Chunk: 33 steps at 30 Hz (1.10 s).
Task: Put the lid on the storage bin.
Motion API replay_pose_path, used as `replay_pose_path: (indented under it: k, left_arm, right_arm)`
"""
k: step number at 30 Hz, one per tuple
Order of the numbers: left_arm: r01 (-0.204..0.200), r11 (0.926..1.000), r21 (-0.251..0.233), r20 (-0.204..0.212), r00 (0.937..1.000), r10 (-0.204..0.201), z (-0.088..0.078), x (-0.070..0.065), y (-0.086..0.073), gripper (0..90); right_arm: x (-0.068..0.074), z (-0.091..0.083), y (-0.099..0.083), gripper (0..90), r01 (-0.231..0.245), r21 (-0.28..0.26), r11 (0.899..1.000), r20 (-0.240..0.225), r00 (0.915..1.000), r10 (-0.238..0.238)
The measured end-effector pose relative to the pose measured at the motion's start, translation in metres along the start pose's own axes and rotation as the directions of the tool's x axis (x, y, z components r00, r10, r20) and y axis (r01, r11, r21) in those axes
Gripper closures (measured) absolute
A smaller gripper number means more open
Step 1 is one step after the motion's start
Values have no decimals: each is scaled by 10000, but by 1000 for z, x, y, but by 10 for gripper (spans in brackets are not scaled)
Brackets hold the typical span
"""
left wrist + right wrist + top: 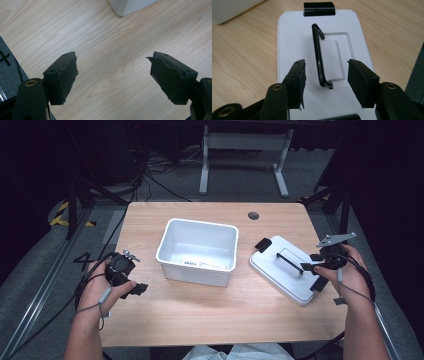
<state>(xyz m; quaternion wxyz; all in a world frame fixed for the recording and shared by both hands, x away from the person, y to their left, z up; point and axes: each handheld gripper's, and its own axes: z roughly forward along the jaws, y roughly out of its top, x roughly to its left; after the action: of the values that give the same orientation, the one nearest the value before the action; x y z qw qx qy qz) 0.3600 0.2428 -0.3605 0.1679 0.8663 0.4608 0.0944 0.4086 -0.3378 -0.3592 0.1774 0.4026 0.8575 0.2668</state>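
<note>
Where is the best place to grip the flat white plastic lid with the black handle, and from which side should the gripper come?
Probably the black handle of the flat white plastic lid: it stands up as a thin bar above the lid's middle, while the lid's edges lie flat on the wooden table. Come from above, one jaw on each side of the bar. The right gripper is open and already straddles it.

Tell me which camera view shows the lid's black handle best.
The right gripper view: the black handle stands upright on the white lid, seen close between the open jaws of the right gripper. The high view shows it as a small, thin bar. The left gripper view looks at the table.
</note>
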Motion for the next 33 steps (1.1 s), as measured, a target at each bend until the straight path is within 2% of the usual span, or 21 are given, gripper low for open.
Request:
replay_pose_path:
  k: [1, 2, 4, 9, 11, 16, 20, 24, 27, 30, 32, 33]
  left_arm:
    - [0, 10000, 0, 0, 10000, 0, 0, 0, 0, 222]
    - [11, 10000, -32, -114, 9999, -12, 0, -1, 1, 222]
    - [-17, 10000, -42, -94, 10000, 17, 0, -1, 1, 222]
    - [-34, 10000, -63, 185, 9998, 36, 0, -3, 1, 236]
    - [-8, 10000, -24, 319, 9995, 8, 1, -4, 0, 240]
    - [-1, 10000, 30, 355, 9994, 0, 1, -5, -2, 243]
    - [-78, 10000, 49, 312, 9995, 76, 1, -5, -4, 243]
    - [-67, 10000, -13, 332, 9994, 67, 0, -4, -6, 243]
    - [-9, 10000, -61, 319, 9995, 11, 0, -3, -8, 243]
    - [90, 9999, -88, 286, 9996, -87, 0, -2, -10, 243]
    - [109, 9999, -98, 306, 9995, -106, 0, -2, -10, 243]
    - [138, 9999, -89, 339, 9993, -135, 0, -2, -10, 243]
  right_arm:
    - [0, 0, 0, 500, 0, 0, 10000, 0, 10000, 0]
    - [1, 0, 1, 500, -208, -10, 9998, -158, 9997, 207]
    - [2, 0, 2, 488, -142, -72, 9999, -80, 9999, 141]
    - [5, 0, 5, 485, -446, -223, 9988, -89, 9990, 444]
    - [5, 1, 6, 483, -349, -222, 9991, -106, 9993, 346]
    - [8, 8, 8, 465, -234, -43, 9997, -171, 9996, 233]
    - [10, 18, 10, 454, -149, 338, 9993, -96, 9998, 153]
    - [11, 34, 10, 472, 138, 1028, 9946, -50, 9999, -133]
    - [11, 42, 10, 476, 380, 1248, 9915, 72, 9992, -392]
    - [9, 53, 10, 513, 633, 1585, 9853, 266, 9973, -683]
    - [9, 57, 9, 539, 639, 1649, 9842, 286, 9972, -695]
    - [8, 64, 10, 583, 520, 1755, 9831, 299, 9979, -581]
